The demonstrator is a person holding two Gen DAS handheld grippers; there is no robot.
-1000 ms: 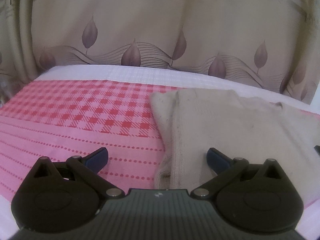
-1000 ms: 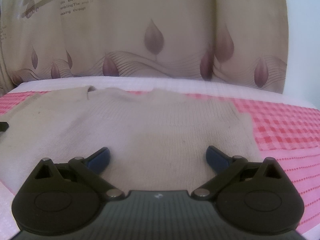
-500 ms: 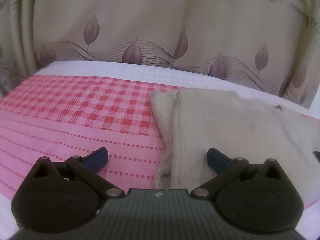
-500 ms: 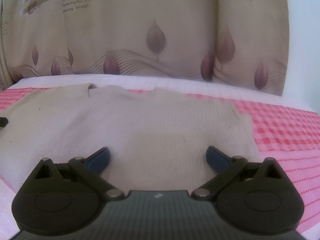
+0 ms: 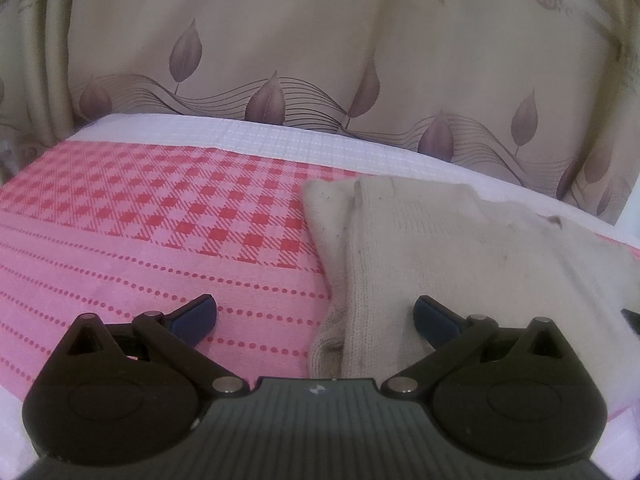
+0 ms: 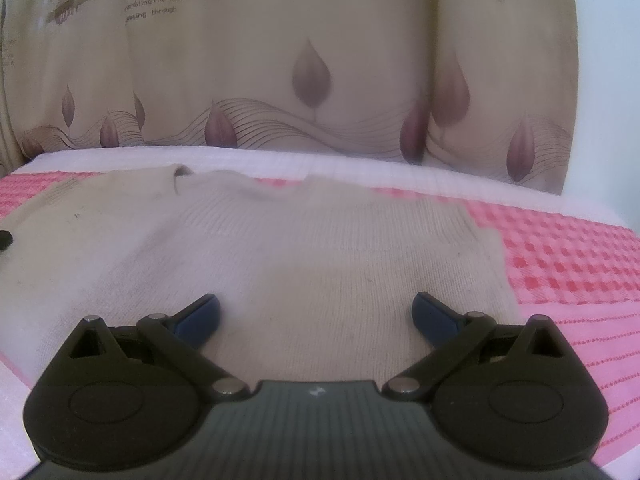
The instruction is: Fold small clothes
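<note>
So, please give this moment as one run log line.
left tool: open, at sweater edge | right tool: open, over sweater | sweater: flat on pink cloth

- A cream knit sweater lies flat on a pink and red cloth, its body spread wide in the right wrist view.
- Its neckline faces the far edge of the surface, next to the white border strip.
- One sleeve is folded inward over the body, forming a long, narrow band; its ribbed cuff lies at the near edge.
- The fabric is fine ribbed knit, lightly soiled, with small dark specks scattered over it.
- The right side edge runs straight along the chequered part of the cloth.
</note>
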